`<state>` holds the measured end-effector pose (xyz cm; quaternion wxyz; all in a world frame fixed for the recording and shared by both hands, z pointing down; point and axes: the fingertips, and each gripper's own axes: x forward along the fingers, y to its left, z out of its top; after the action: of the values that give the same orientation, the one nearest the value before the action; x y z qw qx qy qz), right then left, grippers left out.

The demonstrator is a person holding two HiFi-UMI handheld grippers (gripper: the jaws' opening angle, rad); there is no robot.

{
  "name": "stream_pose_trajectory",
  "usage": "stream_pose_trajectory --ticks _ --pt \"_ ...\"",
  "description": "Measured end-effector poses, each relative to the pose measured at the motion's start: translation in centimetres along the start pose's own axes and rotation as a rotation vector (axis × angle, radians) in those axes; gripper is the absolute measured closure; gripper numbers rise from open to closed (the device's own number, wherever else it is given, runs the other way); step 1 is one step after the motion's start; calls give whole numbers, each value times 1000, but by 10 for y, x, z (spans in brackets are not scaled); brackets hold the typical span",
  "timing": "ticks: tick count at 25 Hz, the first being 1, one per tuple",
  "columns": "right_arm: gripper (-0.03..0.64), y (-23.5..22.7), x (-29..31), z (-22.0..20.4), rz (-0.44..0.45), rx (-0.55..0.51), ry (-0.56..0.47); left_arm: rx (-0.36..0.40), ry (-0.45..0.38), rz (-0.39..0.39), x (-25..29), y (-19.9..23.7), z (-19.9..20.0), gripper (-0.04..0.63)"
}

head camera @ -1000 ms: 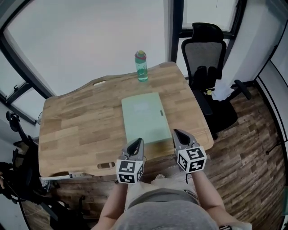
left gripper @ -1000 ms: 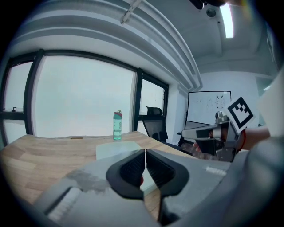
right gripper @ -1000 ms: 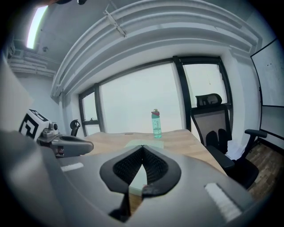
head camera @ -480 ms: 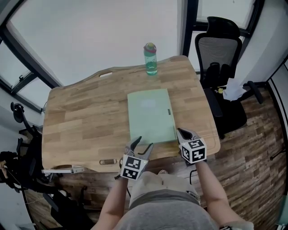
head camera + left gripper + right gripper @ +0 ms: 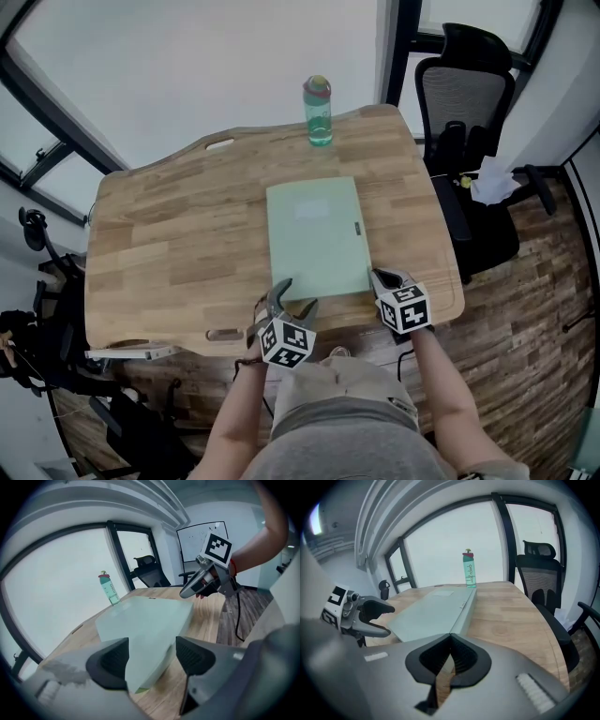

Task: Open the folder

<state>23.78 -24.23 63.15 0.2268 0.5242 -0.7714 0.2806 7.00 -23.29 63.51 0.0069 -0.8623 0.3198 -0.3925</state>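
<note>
A pale green folder [image 5: 317, 239] lies shut in the middle of the wooden table [image 5: 169, 244], its clasp on the right edge. My left gripper [image 5: 289, 302] hovers at the folder's near left corner with its jaws opening wide. In the left gripper view that corner of the folder [image 5: 140, 620] shows just ahead of my left gripper [image 5: 152, 648], between the pads but untouched. My right gripper [image 5: 384, 279] is shut on nothing beside the near right corner. In the right gripper view my right gripper [image 5: 451, 637] lines up with the long right edge of the folder [image 5: 426, 611].
A green water bottle [image 5: 318, 111] stands at the table's far edge. A black office chair [image 5: 466, 103] sits off the far right corner, with white paper on it. The table's near edge is right under both grippers. Windows run behind the table.
Both grippers have sunk toward the table's near edge at the folder's near corners. The left gripper's jaws went from shut to wide open and it rolled. The right gripper stayed shut.
</note>
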Motion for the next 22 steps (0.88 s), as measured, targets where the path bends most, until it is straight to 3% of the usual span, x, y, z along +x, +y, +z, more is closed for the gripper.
stream_pose_trajectory --ticks 6,13,22 --pt "614 -1 7 -9 18 -27 38 31 17 24 10 4 -5 282" --pt "614 -1 10 -11 47 17 73 34 12 25 12 4 -7 284" --pt "614 0 10 -13 26 -27 102 -41 -54 18 4 -2 -2 416"
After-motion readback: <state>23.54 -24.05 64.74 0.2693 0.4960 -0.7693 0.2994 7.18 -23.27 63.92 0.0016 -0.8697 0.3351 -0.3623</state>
